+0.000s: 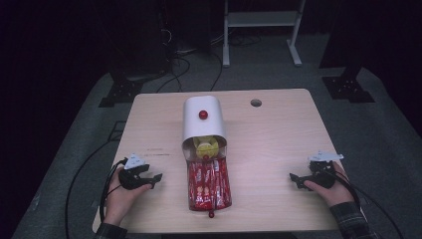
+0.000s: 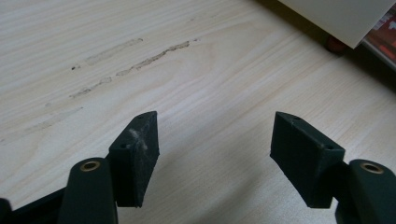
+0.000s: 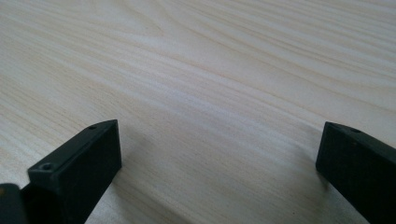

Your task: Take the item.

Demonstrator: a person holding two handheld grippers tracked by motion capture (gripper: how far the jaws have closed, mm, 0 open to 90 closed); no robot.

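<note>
Both hands sit right at the near edge of the table (image 1: 278,119), each holding a gripper, and neither one has anything in it. Left gripper (image 1: 155,179) has its jaws spread wide over bare wood, and the right gripper (image 1: 295,180) is spread just as wide on the far side, well apart from the action. Between them is a white box (image 1: 203,122) with a curved top and a red knob (image 1: 203,114), and its drawer (image 1: 209,186) is pulled out toward the person, packed with red packets (image 1: 203,185). Something yellow (image 1: 206,147) is tucked in the mouth of the box, can't tell what exactly. From the left gripper view you can see the corner of the box (image 2: 341,18) up ahead, so that one is closer to it. My guess at what could go wrong: the drawer looks pulled nearly all the way out, so a push from one side only could skew it and jam it, or slide the whole box across the table since nothing is bracing it. Packets sticking up could also catch on the opening.
</note>
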